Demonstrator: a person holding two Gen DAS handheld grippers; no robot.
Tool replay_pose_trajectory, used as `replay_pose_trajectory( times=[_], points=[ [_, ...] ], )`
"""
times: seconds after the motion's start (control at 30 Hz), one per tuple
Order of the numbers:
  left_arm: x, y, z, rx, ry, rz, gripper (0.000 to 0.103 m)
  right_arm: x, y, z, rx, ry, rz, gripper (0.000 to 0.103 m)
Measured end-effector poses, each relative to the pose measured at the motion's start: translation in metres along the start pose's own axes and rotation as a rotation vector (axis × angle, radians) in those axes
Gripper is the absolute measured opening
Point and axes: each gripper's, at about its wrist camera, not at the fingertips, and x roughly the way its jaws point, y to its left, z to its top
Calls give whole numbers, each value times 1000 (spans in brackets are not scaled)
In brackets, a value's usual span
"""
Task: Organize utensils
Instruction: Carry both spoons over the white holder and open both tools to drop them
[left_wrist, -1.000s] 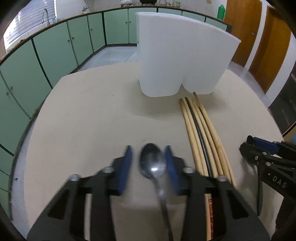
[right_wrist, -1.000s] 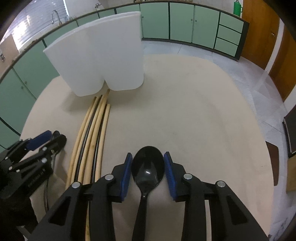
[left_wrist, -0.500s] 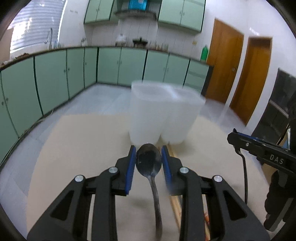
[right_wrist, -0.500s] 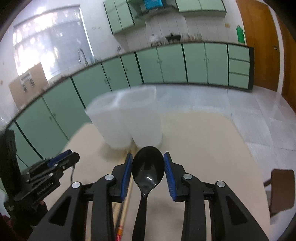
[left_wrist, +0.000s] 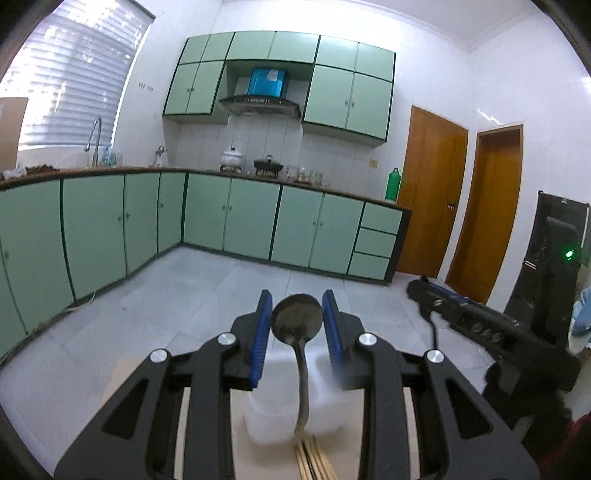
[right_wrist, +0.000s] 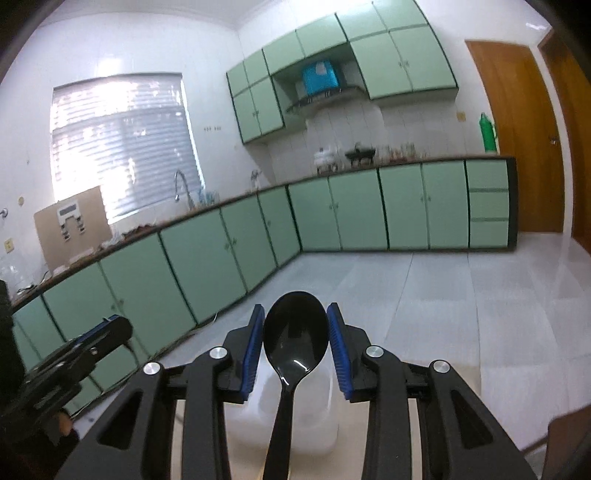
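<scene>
You stand in a kitchen of green cabinets (left_wrist: 251, 218), white tiled floor, two wooden doors (left_wrist: 432, 199) at 3 o'clock and a bright blinded window (right_wrist: 122, 147) at 10 o'clock.

Your left gripper (left_wrist: 297, 321) pinches a metal spoon (left_wrist: 296, 320) by the bowl, handle hanging down toward you; the blue pads (left_wrist: 263, 332) press its edges. Your right gripper (right_wrist: 295, 338) clamps a black spoon (right_wrist: 295, 336) the same way.

Below each spoon, at 6 o'clock, sits the white holder (left_wrist: 273, 417), upright on the beige table (left_wrist: 207, 435). Just nearer than it lie the chopsticks (left_wrist: 314, 458), only their tips showing, flat on the table.

By my reading, you are early to midway: both spoons are lifted, neither is in the holder yet, and the chopsticks are untouched. Whether the holder already contains anything cannot be told. What remains is to drop each spoon in, then gather the chopsticks.
</scene>
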Motion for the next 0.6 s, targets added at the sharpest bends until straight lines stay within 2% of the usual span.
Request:
replay_pose_trajectory(
  times=[0.1, 0.2, 0.33, 0.47, 0.6],
  points=[
    [21, -6, 16, 34, -6, 16, 27, 27, -1, 10, -12, -5, -30, 34],
    [38, -5, 18, 49, 5, 34, 27, 55, -6, 9, -8, -8, -67, 34],
    [64, 2, 8, 48, 51, 60, 27, 83, -16, 2, 38, 16, -92, 34],
    [81, 14, -7, 39, 114, 78, 27, 102, -9, -7, 7, 45, -112, 34],
    [89, 22, -19, 26, 159, 77, 27, 101, -4, -20, -27, 64, -103, 37]
  ],
)
